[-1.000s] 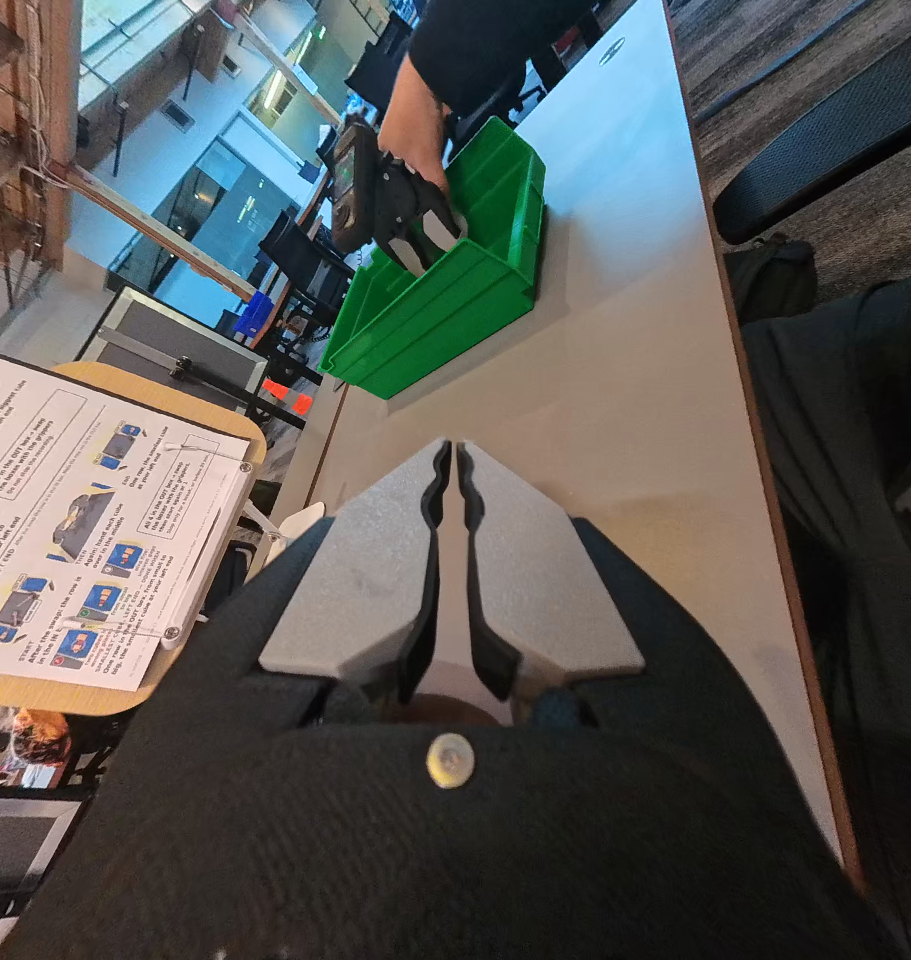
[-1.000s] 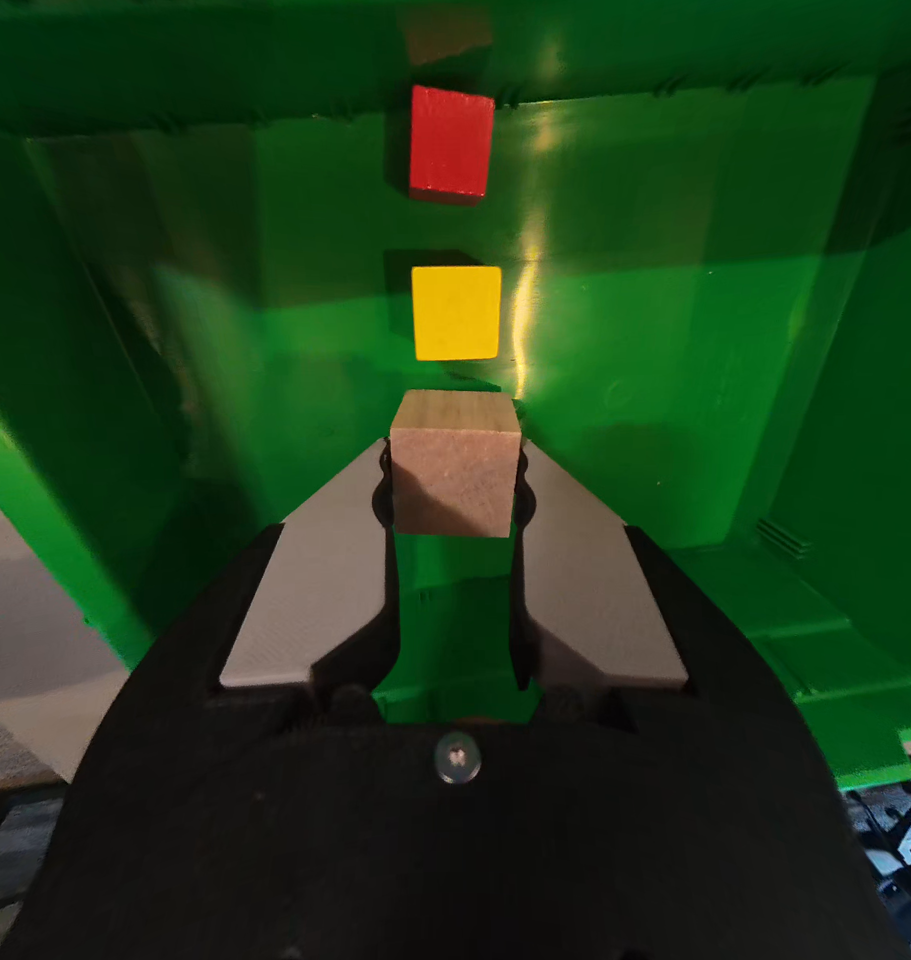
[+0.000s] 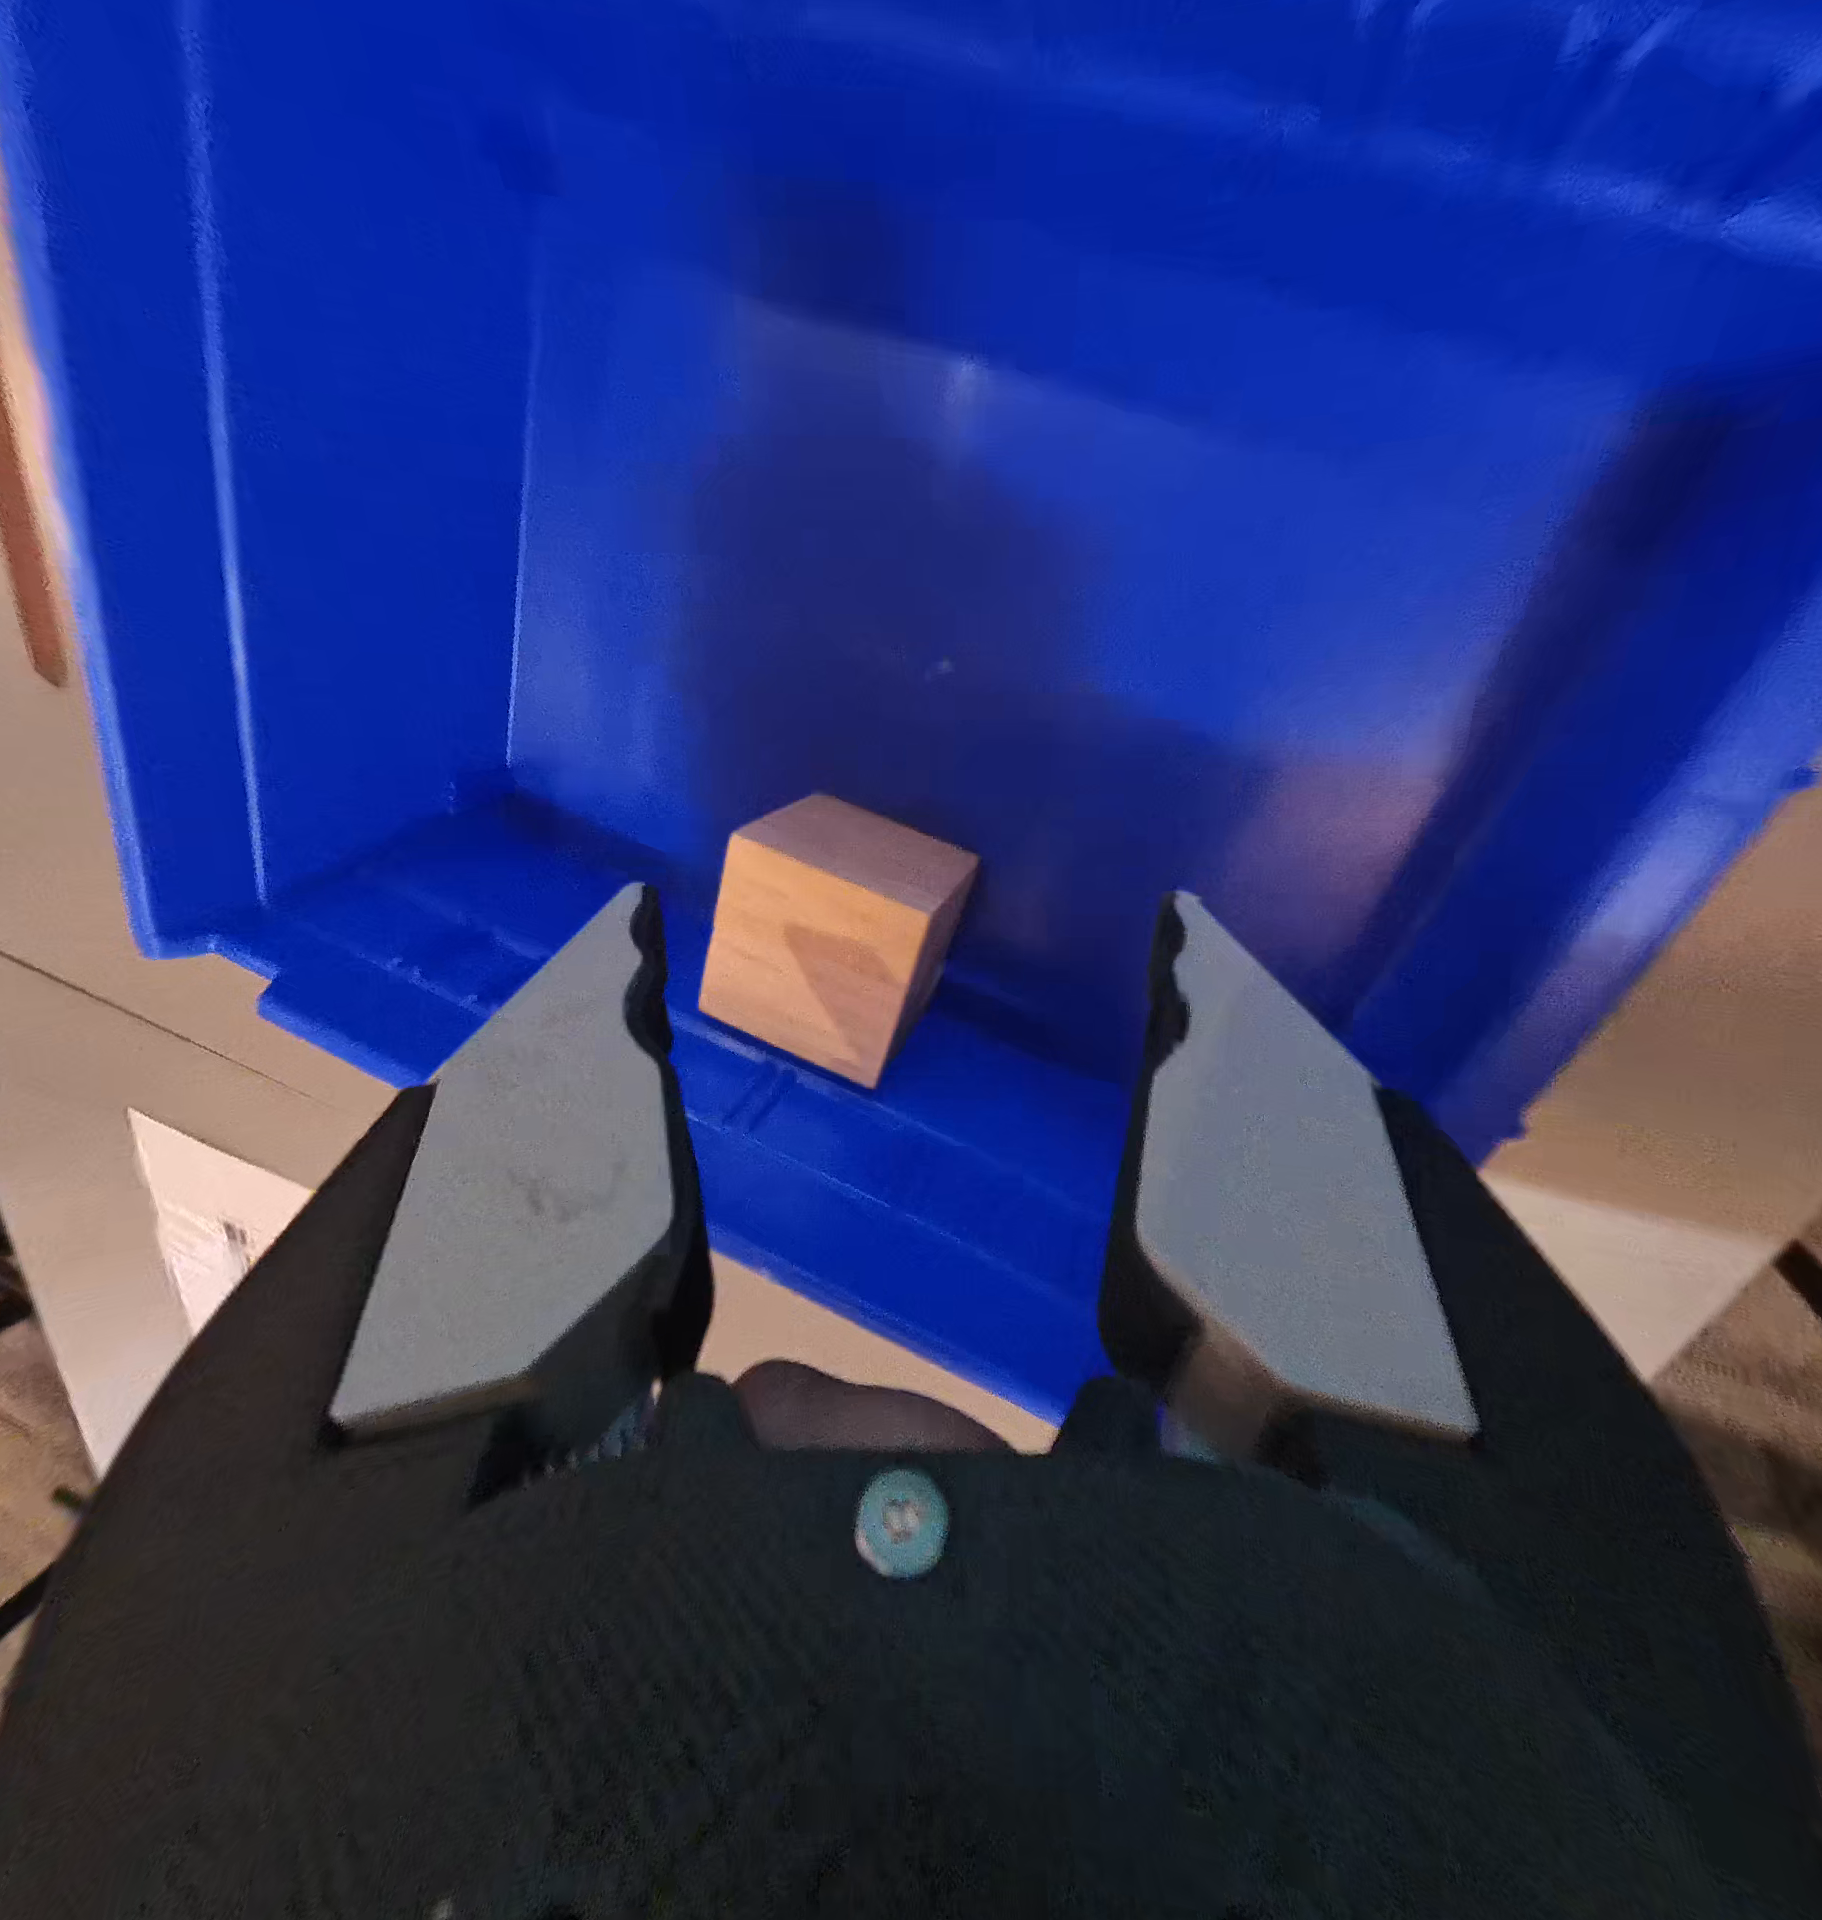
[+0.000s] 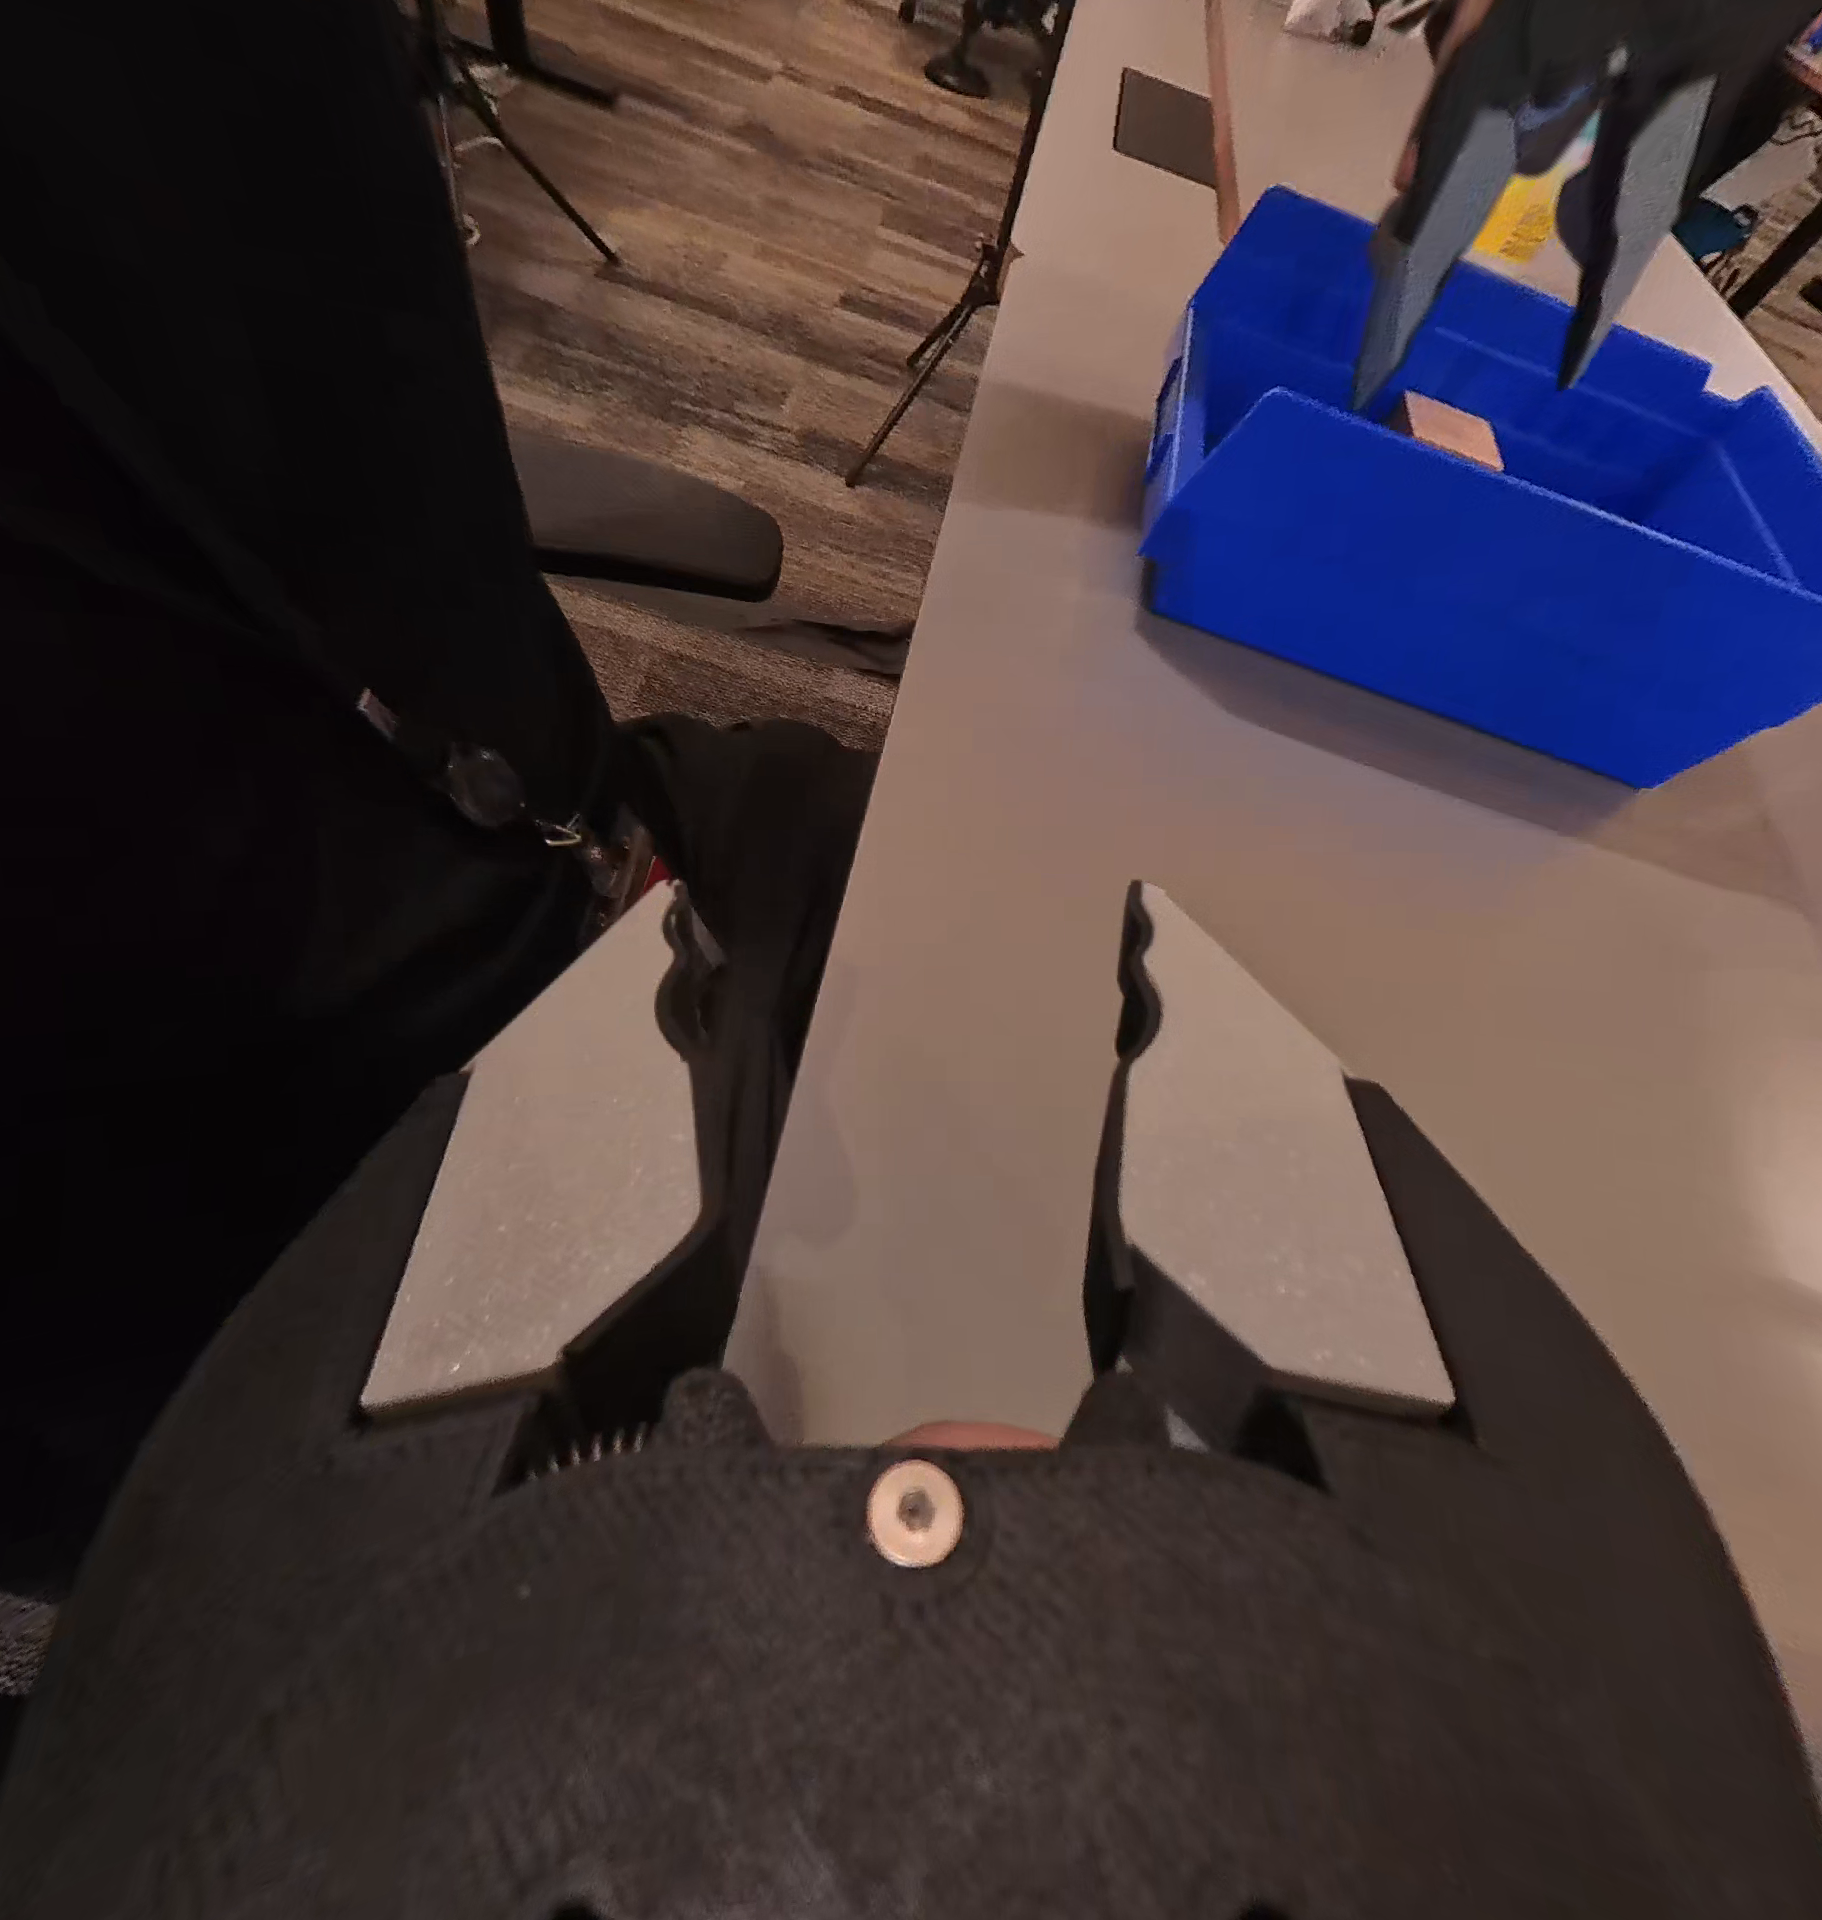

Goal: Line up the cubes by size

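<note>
The left gripper (image 3: 902, 940) hangs with its grey fingers spread wide and holding nothing, poised over the plain wooden cube (image 3: 834, 935), which sits apart from both fingertips on the floor of the blue plastic bin (image 3: 367, 520) near one end wall. The right gripper (image 4: 907, 956) is likewise spread wide and empty, over the pale grey tabletop (image 4: 1302, 935), well apart from that bin.
</note>
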Demonstrator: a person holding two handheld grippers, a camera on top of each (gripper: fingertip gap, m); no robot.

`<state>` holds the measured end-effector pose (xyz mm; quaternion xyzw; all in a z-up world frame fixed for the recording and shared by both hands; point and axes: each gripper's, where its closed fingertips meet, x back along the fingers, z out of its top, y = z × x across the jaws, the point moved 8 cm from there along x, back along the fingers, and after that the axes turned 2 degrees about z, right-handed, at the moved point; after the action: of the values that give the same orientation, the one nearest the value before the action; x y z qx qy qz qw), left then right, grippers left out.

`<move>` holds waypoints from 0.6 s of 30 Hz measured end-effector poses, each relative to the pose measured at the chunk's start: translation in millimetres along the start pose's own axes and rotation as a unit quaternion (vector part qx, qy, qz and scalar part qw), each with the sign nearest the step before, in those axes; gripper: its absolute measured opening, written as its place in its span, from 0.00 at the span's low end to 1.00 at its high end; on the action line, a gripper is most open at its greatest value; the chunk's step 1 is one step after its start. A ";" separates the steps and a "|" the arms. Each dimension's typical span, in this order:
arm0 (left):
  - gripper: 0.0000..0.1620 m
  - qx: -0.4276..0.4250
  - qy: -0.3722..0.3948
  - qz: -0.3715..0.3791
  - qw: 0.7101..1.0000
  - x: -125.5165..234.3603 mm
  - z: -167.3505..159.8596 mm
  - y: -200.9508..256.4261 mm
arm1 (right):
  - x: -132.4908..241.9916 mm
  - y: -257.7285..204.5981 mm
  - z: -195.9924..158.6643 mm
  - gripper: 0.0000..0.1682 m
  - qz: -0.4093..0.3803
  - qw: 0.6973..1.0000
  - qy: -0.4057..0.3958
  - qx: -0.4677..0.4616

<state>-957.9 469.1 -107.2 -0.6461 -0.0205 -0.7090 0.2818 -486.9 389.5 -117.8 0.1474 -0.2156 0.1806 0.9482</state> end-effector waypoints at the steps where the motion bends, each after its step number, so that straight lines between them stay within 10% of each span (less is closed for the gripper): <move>1: 0.56 -0.006 -0.018 -0.001 1.000 -8.8 -1.5 -4.4 | -0.7 -0.6 -1.3 0.47 0.001 1.000 0.000 -0.002; 12: 0.41 -0.139 -0.154 -0.001 0.978 -67.8 -17.1 -15.0 | 31.0 9.0 -22.8 0.45 -0.017 0.997 0.045 -0.066; 18: 0.40 -0.098 -0.104 -0.032 0.989 -58.3 -6.6 -11.7 | 27.6 10.2 -27.0 0.44 -0.018 0.994 0.070 -0.087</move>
<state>-968.4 498.0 -158.5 -0.7396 -0.0007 -0.6454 0.1911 -458.2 416.0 -126.3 0.0549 -0.1608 0.1543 0.9733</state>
